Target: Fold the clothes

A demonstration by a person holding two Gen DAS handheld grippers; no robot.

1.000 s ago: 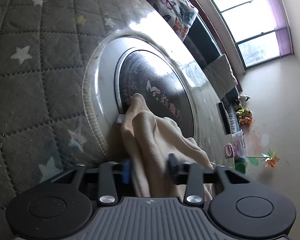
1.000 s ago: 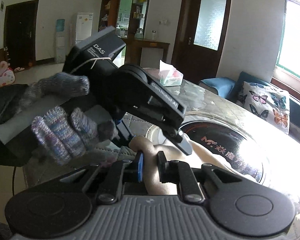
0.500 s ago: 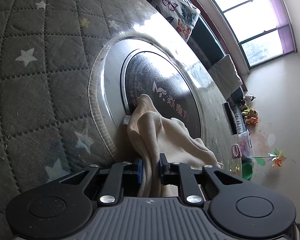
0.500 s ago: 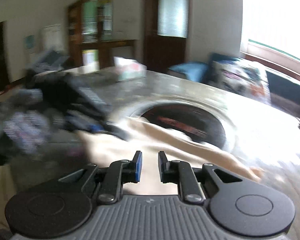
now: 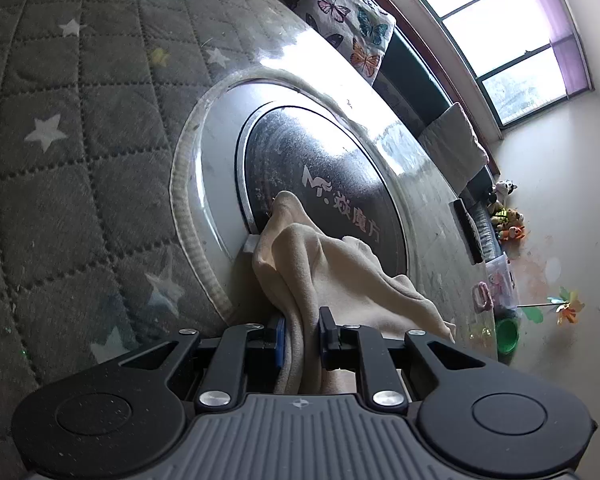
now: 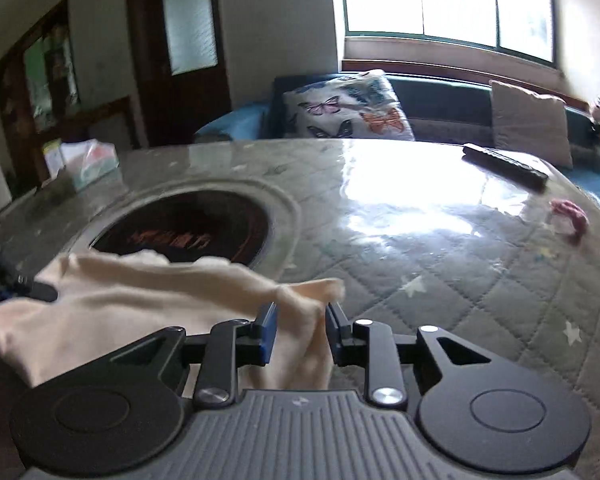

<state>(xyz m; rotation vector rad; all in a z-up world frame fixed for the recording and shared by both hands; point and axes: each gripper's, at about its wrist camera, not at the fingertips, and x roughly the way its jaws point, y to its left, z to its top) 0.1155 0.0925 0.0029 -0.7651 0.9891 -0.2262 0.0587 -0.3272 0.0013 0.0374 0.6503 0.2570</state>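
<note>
Both grippers grasp one cream cloth [image 5: 332,276]: left gripper [image 5: 302,338] pinches a bunched fold, right gripper [image 6: 298,330] a corner, fabric sagging rumpled over the table [image 6: 440,248].

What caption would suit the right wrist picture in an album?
Right gripper closed on a cream cloth over a quilted table, window behind.

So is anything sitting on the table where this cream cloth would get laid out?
Nothing visible nearby. The cream cloth hangs between both grippers; only the black remote and a pink item lie at the far edge.
</note>
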